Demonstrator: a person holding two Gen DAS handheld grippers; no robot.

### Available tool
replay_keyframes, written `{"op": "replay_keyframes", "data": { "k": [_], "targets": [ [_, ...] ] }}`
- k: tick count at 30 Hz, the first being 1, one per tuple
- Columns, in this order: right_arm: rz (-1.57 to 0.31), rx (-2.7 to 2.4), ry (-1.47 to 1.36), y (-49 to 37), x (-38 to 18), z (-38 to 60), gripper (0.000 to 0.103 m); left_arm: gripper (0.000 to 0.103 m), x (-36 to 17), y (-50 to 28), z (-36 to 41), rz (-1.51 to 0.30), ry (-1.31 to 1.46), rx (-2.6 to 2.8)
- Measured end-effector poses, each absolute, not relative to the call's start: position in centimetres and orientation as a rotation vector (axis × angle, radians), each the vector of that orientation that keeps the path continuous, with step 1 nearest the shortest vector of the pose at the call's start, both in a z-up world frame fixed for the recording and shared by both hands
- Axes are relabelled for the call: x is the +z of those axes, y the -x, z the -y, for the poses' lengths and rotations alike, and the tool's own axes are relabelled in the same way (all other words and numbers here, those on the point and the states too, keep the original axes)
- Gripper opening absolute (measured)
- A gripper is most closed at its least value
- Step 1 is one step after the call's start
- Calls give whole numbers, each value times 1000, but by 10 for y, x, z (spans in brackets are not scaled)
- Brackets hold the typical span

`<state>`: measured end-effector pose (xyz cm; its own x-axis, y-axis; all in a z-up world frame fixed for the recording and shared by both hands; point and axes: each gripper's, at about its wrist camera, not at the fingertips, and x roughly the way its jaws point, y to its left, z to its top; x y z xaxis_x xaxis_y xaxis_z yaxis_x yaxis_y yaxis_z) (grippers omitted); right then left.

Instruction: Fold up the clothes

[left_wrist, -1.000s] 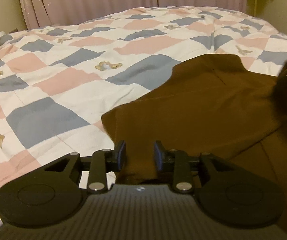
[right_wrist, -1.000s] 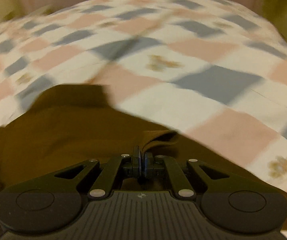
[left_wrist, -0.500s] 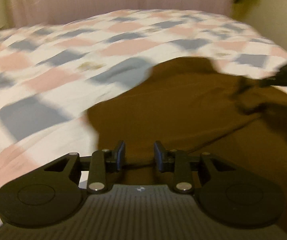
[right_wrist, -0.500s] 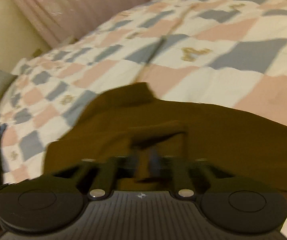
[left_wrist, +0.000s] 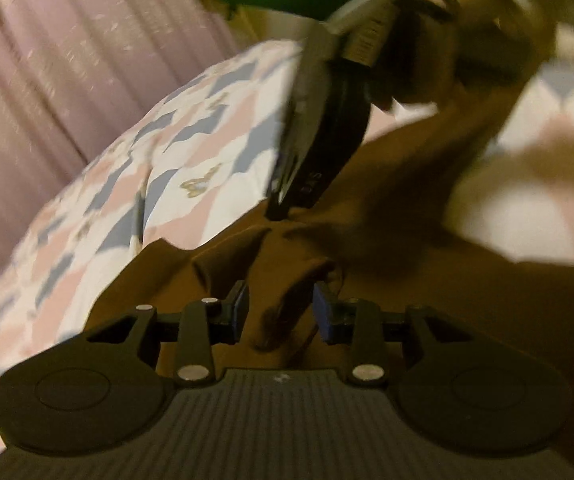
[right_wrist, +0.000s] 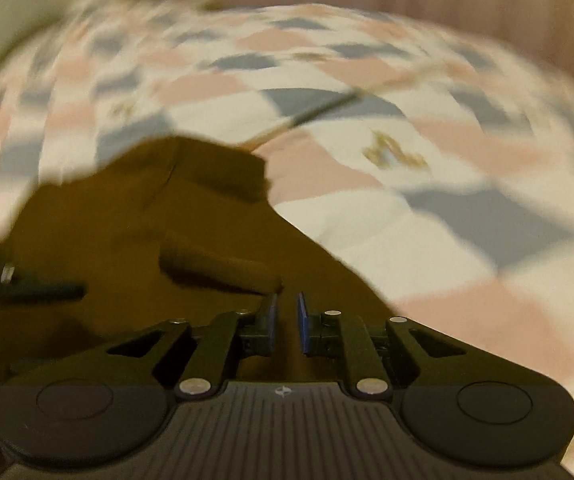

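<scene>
Brown garment lies between left tongs, spread wide.

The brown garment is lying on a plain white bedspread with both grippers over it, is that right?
Not quite. The bedspread is not plain white: the right wrist view shows a checked pattern of pink, grey and white patches. The rest holds: the brown garment lies on it, with the left gripper and right gripper over it.

Checked quilt, pink curtain behind.

Matt brown cloth garment; soft patchwork quilt; matt plastic tongs.
</scene>
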<state>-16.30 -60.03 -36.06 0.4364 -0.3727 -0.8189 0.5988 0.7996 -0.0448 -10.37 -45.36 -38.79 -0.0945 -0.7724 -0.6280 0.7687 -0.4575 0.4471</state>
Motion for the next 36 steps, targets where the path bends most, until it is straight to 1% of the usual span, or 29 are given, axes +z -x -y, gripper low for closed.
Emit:
{"op": "replay_keyframes", "data": {
  "k": [3, 6, 7, 8, 10, 11, 12, 13, 18, 20, 21, 22, 23, 24, 25, 26, 28, 29, 31, 33, 36],
  "targets": [
    [-1015, -512, -42, 150, -372, 592, 15, 33, -406, 113, 459, 74, -1102, -1744],
    [-1051, -413, 105, 144, -383, 587, 15, 33, -419, 114, 463, 112, -1145, -1723],
    [-1052, -386, 138, 144, -385, 587, 15, 31, -421, 114, 465, 115, -1151, -1720],
    [-1054, -358, 166, 143, -386, 586, 15, 27, -424, 114, 467, 113, -1154, -1723],
    [-1055, -307, 225, 142, -388, 583, 15, 6, -427, 113, 469, 108, -1156, -1733],
    [-1055, -288, 254, 141, -389, 582, 15, 4, -429, 113, 469, 110, -1156, -1735],
    [-1059, -270, 263, 140, -391, 583, 15, 2, -431, 112, 469, 113, -1157, -1738],
    [-1058, -253, 251, 139, -391, 586, 1, 2, -433, 111, 470, 118, -1157, -1741],
    [-1046, -263, 90, 129, -392, 617, 0, 2, -447, 110, 465, 216, -1213, -1737],
    [-1080, -300, -22, 124, -401, 635, 0, 3, -445, 104, 462, 222, -1214, -1767],
    [-1089, -316, -76, 122, -406, 642, 0, 6, -442, 99, 460, 222, -1207, -1789],
    [-1083, -337, -126, 122, -407, 646, 2, 8, -437, 93, 458, 217, -1194, -1814],
    [-1070, -365, -177, 123, -405, 649, 11, 10, -429, 84, 457, 193, -1172, -1841],
    [-1036, -407, -235, 126, -400, 652, 32, 10, -419, 73, 459, 154, -1139, -1859],
    [-984, -452, -287, 132, -393, 655, 46, 10, -409, 63, 463, 111, -1100, -1864],
    [-932, -488, -330, 140, -386, 656, 47, 10, -400, 51, 469, 70, -1058, -1861],
    [-847, -536, -428, 157, -374, 654, 46, 10, -382, 28, 487, -11, -967, -1836],
    [-818, -532, -473, 165, -371, 649, 43, 10, -375, 18, 498, -52, -924, -1819],
    [-778, -523, -545, 179, -369, 637, 20, 9, -368, 4, 523, -129, -851, -1800],
    [-786, -517, -563, 185, -374, 617, 18, 9, -371, -3, 549, -212, -807, -1804],
    [-766, -522, -568, 185, -381, 595, 18, 9, -398, -3, 579, -355, -818, -1810]
  ]
}}
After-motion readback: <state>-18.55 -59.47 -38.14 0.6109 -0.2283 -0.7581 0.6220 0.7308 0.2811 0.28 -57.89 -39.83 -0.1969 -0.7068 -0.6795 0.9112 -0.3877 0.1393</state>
